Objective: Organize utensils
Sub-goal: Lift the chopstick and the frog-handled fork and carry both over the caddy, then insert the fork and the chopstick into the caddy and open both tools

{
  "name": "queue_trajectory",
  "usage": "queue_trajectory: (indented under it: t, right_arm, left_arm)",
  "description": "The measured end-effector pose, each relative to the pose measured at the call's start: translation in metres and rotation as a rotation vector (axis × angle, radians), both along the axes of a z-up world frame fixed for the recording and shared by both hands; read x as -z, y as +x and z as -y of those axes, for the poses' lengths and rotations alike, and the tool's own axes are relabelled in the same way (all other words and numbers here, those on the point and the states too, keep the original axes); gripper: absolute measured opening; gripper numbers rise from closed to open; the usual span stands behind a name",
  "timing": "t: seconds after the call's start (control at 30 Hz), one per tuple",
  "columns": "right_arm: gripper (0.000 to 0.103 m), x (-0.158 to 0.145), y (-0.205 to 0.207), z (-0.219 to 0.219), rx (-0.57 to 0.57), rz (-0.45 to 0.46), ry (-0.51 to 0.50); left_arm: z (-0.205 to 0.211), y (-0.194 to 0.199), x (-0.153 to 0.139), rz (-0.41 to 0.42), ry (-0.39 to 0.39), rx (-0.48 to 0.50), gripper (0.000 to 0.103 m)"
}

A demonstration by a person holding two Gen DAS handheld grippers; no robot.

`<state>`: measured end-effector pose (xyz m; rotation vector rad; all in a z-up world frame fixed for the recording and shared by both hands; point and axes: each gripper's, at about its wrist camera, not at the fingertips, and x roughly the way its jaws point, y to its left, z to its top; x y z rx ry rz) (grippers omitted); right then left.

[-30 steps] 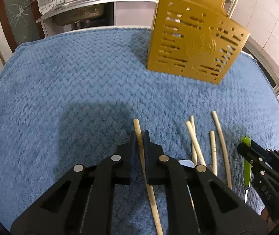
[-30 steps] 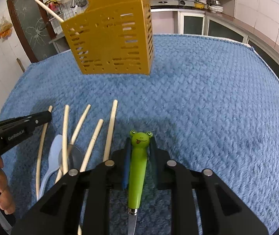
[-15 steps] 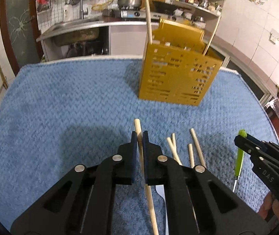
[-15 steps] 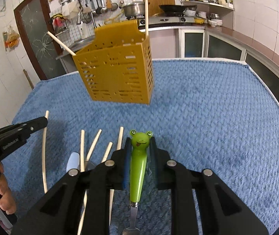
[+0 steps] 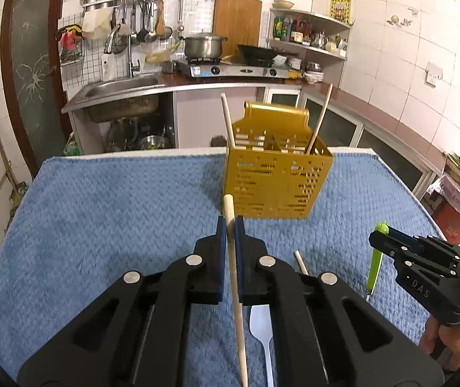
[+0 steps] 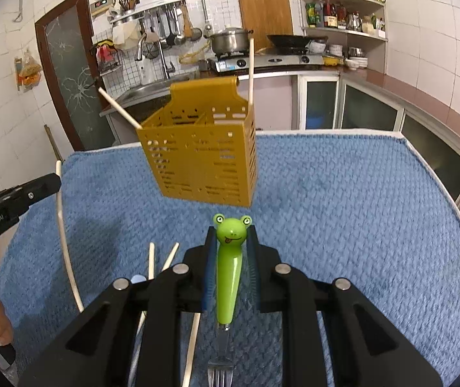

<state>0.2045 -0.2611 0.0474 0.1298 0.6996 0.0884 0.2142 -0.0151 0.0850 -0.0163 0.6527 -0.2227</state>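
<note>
While L gripper [image 5: 230, 225] pinches a chopstick [image 5: 235, 287] & R gripper [image 6: 231, 238] grips the frog fork [image 6: 228, 267], the bin [image 6: 197, 161] sits up-frame, sticks pointing at it.

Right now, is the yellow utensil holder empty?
No, the yellow utensil holder already has two chopsticks standing in it, one leaning out on the left side and one upright on the right.

Both wrist cams sit just behind own fingers, angled down over blue towel [image 5: 117, 213] twd kitchen counter; left cam views from left, right cam from right, sharing yellow caddy [image 5: 276, 180] [image 6: 202, 158] mid-distance.
</note>
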Motion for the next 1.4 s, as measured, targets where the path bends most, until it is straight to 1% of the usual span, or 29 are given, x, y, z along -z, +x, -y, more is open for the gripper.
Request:
queue_trajectory:
  t: [0.3, 0.47, 0.63, 0.73, 0.77, 0.87, 0.9, 1.03, 1.1, 1.17, 1.3, 1.4]
  right_arm:
    - [0.019, -0.022, 0.008, 0.002, 0.015, 0.063, -0.015]
    - [0.019, -0.042, 0.018, 0.006, 0.028, 0.107, -0.021]
    - [0.019, -0.075, 0.033, 0.01, 0.042, 0.164, -0.034]
    - [0.019, -0.098, 0.044, 0.011, 0.043, 0.202, -0.054]
    - [0.019, -0.106, 0.047, 0.01, 0.044, 0.212, -0.06]
    - [0.019, -0.129, 0.06, 0.008, 0.045, 0.236, -0.077]
    - [0.019, -0.137, 0.063, 0.008, 0.048, 0.247, -0.078]
    - [0.019, -0.162, 0.079, 0.005, 0.053, 0.276, -0.08]
    - [0.019, -0.167, 0.087, 0.001, 0.053, 0.277, -0.08]
    - [0.019, -0.166, 0.089, -0.001, 0.049, 0.278, -0.074]
    - [0.019, -0.155, 0.088, -0.003, 0.04, 0.262, -0.079]
    - [0.019, -0.143, 0.086, 0.0, 0.041, 0.245, -0.073]
  left_arm:
    - [-0.005, 0.007, -0.02, 0.053, -0.041, -0.006, 0.004]
    - [-0.001, 0.02, -0.038, 0.081, -0.057, -0.001, 0.003]
    - [0.008, 0.04, -0.068, 0.138, -0.052, 0.006, 0.003]
    - [0.013, 0.056, -0.091, 0.158, -0.072, 0.013, 0.003]
    - [0.015, 0.061, -0.098, 0.166, -0.074, 0.013, 0.0]
    - [0.022, 0.075, -0.123, 0.183, -0.087, 0.025, 0.0]
    - [0.025, 0.08, -0.133, 0.195, -0.087, 0.027, 0.0]
    - [0.032, 0.096, -0.154, 0.23, -0.076, 0.017, 0.0]
    - [0.032, 0.103, -0.156, 0.214, -0.087, 0.019, 0.0]
    - [0.028, 0.105, -0.151, 0.199, -0.097, 0.016, 0.0]
    - [0.018, 0.107, -0.124, 0.147, -0.066, -0.008, 0.0]
    - [0.011, 0.11, -0.104, 0.091, -0.066, -0.015, 0.0]
